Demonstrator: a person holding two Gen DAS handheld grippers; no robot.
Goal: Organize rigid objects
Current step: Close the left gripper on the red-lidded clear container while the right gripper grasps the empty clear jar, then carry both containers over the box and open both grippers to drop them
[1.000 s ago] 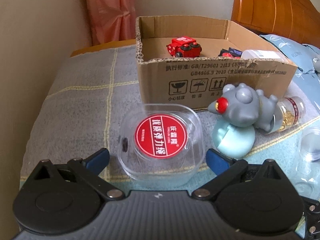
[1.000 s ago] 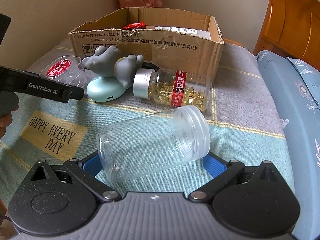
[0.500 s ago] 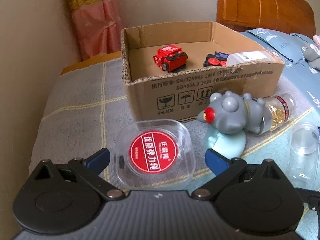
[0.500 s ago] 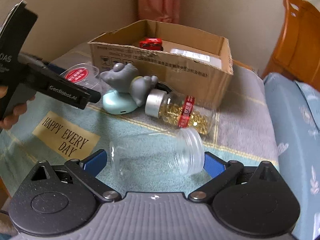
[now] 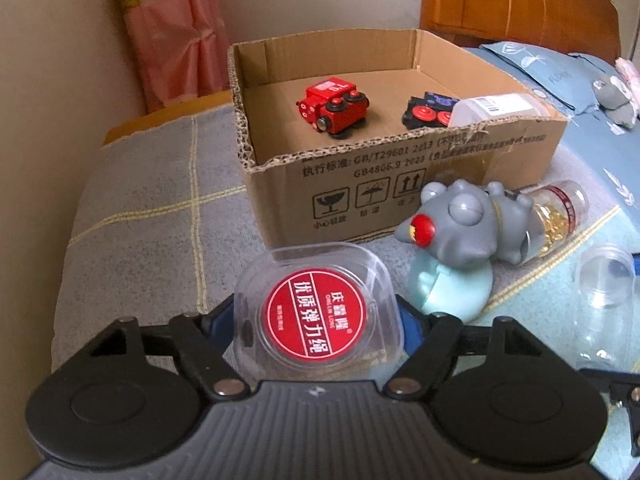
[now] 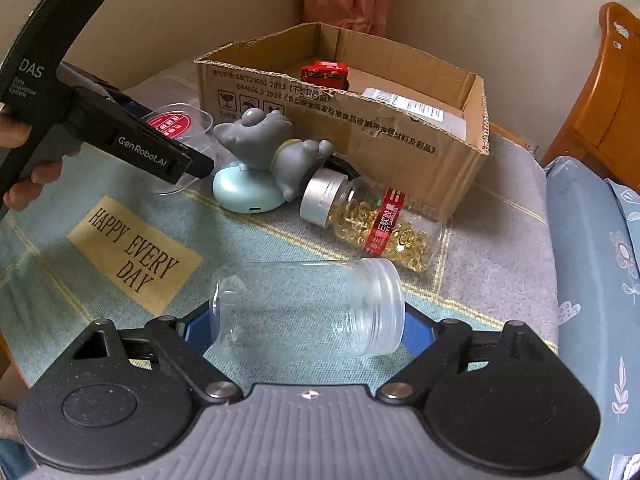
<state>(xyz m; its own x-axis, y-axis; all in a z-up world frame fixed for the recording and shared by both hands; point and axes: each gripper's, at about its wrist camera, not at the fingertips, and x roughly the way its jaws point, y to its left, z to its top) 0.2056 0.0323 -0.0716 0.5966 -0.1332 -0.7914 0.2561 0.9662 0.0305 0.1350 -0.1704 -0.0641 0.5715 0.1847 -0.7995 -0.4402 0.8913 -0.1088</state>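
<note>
Clear plastic sits between both sets of jaws now. Your left gripper (image 5: 316,316) has just been closing: its jaws stood wide a second ago and now press on both sides of the clear case (image 5: 320,312) with the round red label, so you are gripping it. The case looks tilted up off the grey blanket (image 5: 152,240) of the bed, at six o'clock from the cardboard box (image 5: 400,184), which already holds a red toy car (image 5: 332,110).

At three o'clock from the case lies the grey toy figure (image 5: 464,220) on its pale green base, and behind it the capsule bottle (image 6: 380,224) on its side against the box wall.

Your right gripper (image 6: 308,324) has also just been closing on the empty jar (image 6: 308,308), which lies on its side, mouth toward three o'clock. The blue pads meet the jar's base and its threaded rim, so the jaws appear to be gripping it end to end, though the pads are partly hidden behind the plastic.

With both pieces apparently secured, the step in hand is the lift toward the box at twelve o'clock. Smooth plastic held end to end may slip, so check the jar before you raise it
</note>
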